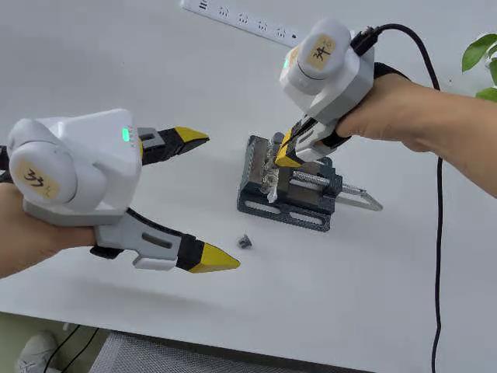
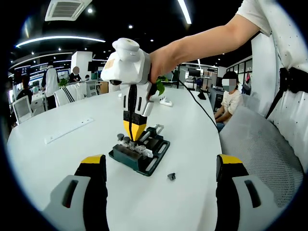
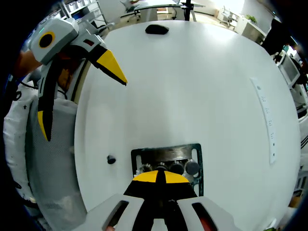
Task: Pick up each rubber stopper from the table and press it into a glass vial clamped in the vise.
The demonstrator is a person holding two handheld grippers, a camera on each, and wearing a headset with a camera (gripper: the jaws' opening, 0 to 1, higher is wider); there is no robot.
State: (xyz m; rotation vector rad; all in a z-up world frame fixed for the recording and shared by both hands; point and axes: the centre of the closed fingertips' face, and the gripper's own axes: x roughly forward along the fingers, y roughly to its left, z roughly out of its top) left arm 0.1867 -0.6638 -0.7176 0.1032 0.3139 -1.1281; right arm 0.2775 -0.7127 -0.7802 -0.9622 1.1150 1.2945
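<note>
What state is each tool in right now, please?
Left tool: open, empty.
Right tool: closed over the vise; whether it holds anything cannot be told.

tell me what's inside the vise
A row of glass vials sits clamped in the vise, some capped with dark stoppers. The right gripper covers part of the row.

White rounded housings, black jaws tipped yellow, a green light and a round tan handwritten sticker mark both tools; the left tool [image 1: 220, 200] reads 33. A black cable [image 1: 439, 233] leaves the right tool [image 1: 284, 159]. Short white sleeve [image 2: 269, 19].
</note>
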